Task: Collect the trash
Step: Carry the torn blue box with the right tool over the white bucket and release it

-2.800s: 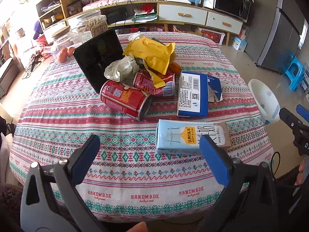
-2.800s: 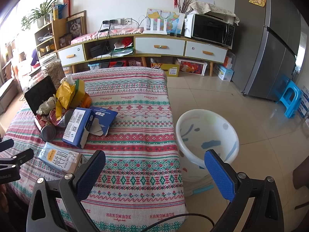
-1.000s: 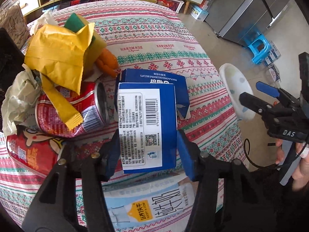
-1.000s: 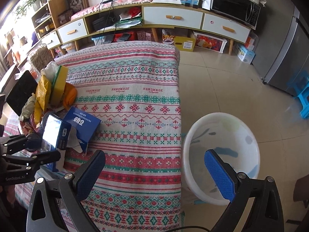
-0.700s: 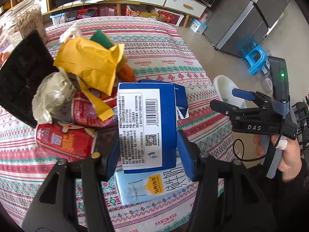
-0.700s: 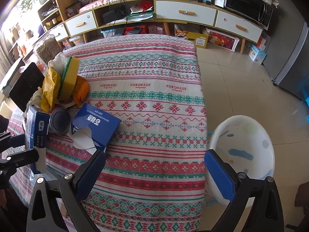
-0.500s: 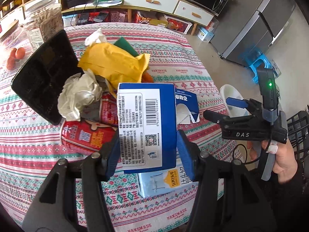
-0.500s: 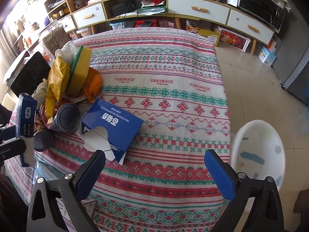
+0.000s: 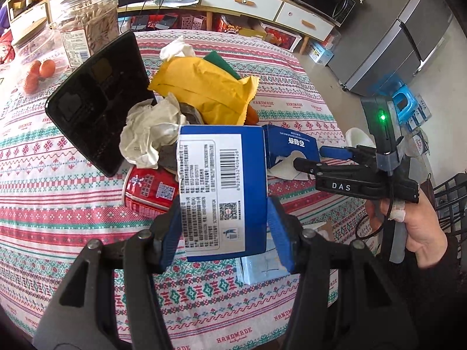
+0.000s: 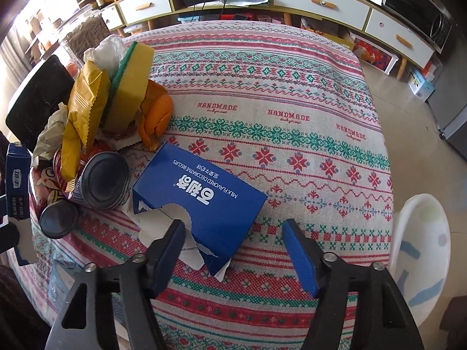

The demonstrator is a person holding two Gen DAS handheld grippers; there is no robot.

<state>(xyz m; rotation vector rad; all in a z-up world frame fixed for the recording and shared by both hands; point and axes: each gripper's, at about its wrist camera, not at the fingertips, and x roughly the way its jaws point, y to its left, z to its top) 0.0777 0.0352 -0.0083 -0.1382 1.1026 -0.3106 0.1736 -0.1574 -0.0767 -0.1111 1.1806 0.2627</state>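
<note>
Both tools busy — left tool [image 9: 223,224] pinches blue carton [image 9: 221,192], right tool [image 10: 233,242] spread

your left hand-held gripper [image 9: 223,234] has black arms with silver screws and blue pads. your right hand-held gripper [image 10: 233,253] matches it, marked "das" in white, with a green light and black cable. your right hand [image 9: 420,230] is bare, one finger bandaged, the sleeve dark.
</note>
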